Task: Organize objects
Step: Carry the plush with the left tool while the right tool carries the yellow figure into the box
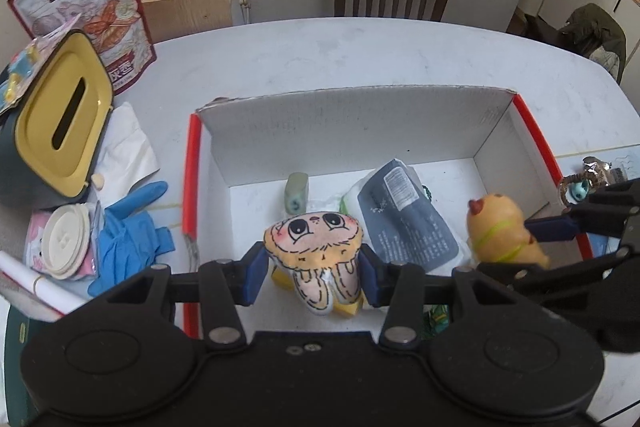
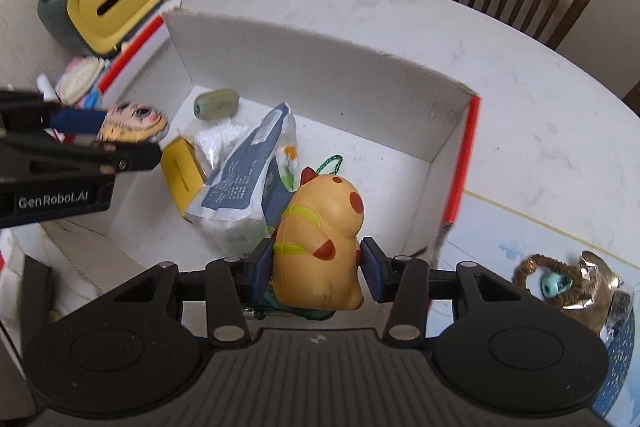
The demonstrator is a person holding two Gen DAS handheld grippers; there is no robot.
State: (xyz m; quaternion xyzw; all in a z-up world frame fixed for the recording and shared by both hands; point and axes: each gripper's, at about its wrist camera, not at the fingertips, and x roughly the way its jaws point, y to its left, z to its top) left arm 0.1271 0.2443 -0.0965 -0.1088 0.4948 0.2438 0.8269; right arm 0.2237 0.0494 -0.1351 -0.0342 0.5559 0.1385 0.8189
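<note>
Toys: I hold two soft ones, a flat bunny-face plush (image 1: 316, 247) in my left tool (image 1: 314, 277) and an orange pig-like squeeze toy (image 2: 320, 239) in my right tool (image 2: 318, 273).
Where they are: both hang above the open cardboard box (image 1: 352, 123) with the red edge, inside its walls and not yet resting on its floor, as far as I can judge.
Key relation: the box floor lies straight below and a little ahead of both tools, which point steeply down; the plush is over the left half, the orange toy over the right half, near the right wall.
Long axis: the orange toy lies with its length along the tool's pointing direction, its head away from the camera.
Left tool: about half open, pads pressing both sides of the plush.
Right tool: also about half open, pads clamped on the toy's body.
Already in the box: a dark blue packet (image 2: 248, 167), a yellow small box (image 2: 182, 171), a green-grey oblong piece (image 2: 216, 103).
Outside on the surface: a yellow-lidded tissue holder (image 1: 60, 115), a blue glove (image 1: 128, 227), a hair tie with a turquoise bead (image 2: 554, 283).
Next move, my judgement: lower each toy to a free spot and release.
</note>
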